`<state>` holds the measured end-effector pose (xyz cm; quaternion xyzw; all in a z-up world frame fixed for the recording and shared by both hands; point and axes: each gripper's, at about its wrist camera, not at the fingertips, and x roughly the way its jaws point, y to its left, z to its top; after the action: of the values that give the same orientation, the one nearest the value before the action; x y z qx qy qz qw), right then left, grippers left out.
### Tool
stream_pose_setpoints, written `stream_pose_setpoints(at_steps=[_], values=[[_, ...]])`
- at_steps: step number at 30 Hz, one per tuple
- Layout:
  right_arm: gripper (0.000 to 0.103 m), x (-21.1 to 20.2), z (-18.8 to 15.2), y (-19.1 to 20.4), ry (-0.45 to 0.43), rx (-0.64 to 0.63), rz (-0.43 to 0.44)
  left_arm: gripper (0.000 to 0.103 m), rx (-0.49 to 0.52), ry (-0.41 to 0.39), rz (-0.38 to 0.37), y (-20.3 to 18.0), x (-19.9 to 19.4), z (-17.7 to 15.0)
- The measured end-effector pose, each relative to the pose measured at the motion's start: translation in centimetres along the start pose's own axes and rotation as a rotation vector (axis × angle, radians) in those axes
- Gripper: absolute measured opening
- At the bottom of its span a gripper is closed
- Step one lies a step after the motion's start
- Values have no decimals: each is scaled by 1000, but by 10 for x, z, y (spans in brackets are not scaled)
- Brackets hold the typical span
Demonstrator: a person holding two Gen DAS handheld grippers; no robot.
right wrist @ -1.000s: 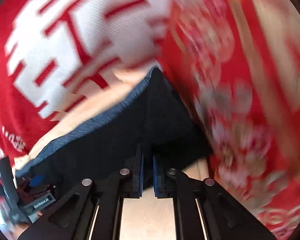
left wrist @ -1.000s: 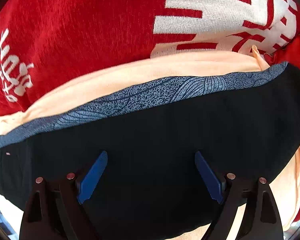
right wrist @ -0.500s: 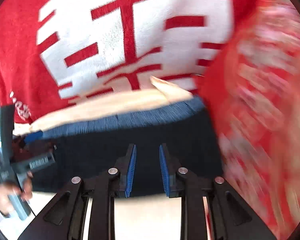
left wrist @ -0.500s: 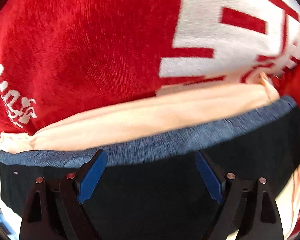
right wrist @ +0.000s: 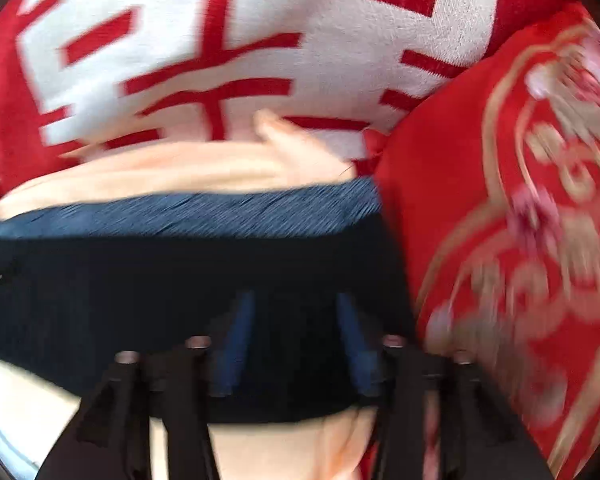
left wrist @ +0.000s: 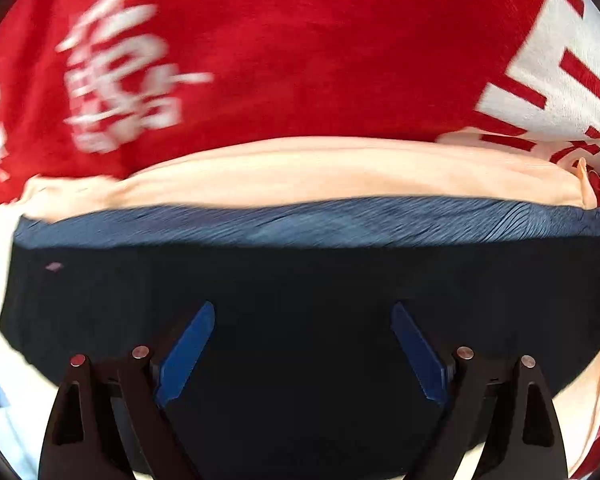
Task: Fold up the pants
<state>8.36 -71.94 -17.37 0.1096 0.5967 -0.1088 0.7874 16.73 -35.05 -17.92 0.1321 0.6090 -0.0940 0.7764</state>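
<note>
The black pants (left wrist: 300, 280) lie folded, with a blue patterned waistband (left wrist: 320, 224) along the far edge. They rest on a peach cloth (left wrist: 320, 172). My left gripper (left wrist: 302, 344) is open over the black fabric and holds nothing. In the right wrist view the pants (right wrist: 160, 300) fill the lower middle, with the waistband (right wrist: 200, 216) behind. My right gripper (right wrist: 294, 340) is open over their right end, with blurred blue pads.
A red blanket with white lettering (left wrist: 280, 48) lies behind the pants and shows in the right wrist view (right wrist: 220, 40) too. A red cushion with gold pattern (right wrist: 520, 220) sits close on the right. A pale surface (right wrist: 28, 400) shows at lower left.
My right gripper was shut on the pants' edge, then opened and let go. My left gripper stayed open and shifted left over the pants. Both views are blurred by motion.
</note>
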Motion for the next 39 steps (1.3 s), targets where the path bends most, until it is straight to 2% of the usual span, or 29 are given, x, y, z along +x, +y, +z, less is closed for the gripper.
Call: stream_pose_setpoints(at_steps=[4, 7, 10, 12, 15, 18, 19, 21, 24, 29, 30, 31, 32, 35, 37, 39], values=[[59, -19, -40, 16, 67, 57, 141, 91, -65, 7, 35, 34, -17, -18], [59, -20, -79, 45, 146, 87, 212, 91, -136, 8, 22, 69, -27, -29], [59, -29, -103, 79, 175, 99, 277, 91, -141, -11, 31, 88, -24, -30], [59, -34, -114, 105, 188, 111, 348, 91, -128, -17, 46, 119, -21, -44], [59, -39, -129, 152, 206, 147, 463, 91, -123, -1, 80, 161, -17, -45], [59, -22, -131, 199, 249, 239, 623, 91, -111, -23, 126, 212, -11, -43], [59, -13, -120, 215, 260, 258, 658, 91, -104, -27, 139, 225, -7, -42], [59, -4, -128, 253, 268, 302, 719, 91, -94, -29, 169, 255, 2, -40], [59, 15, -123, 294, 276, 364, 824, 91, -95, -14, 197, 295, 25, -39], [57, 39, -122, 325, 293, 421, 890, 92, -121, 5, 112, 328, 53, -43], [50, 40, -123, 323, 299, 439, 890, 95, -115, -3, 101, 329, 54, -45], [39, 43, -122, 324, 306, 463, 891, 96, -106, -9, 96, 332, 55, -47], [11, 44, -119, 324, 307, 476, 880, 96, -102, -8, 81, 335, 57, -47], [10, 22, -106, 329, 247, 411, 845, 96, -69, 1, 66, 343, 56, -48], [9, 9, -108, 333, 222, 353, 794, 96, -53, 0, 49, 349, 57, -52], [9, 20, -121, 336, 254, 368, 749, 96, -54, 2, 38, 351, 56, -55]])
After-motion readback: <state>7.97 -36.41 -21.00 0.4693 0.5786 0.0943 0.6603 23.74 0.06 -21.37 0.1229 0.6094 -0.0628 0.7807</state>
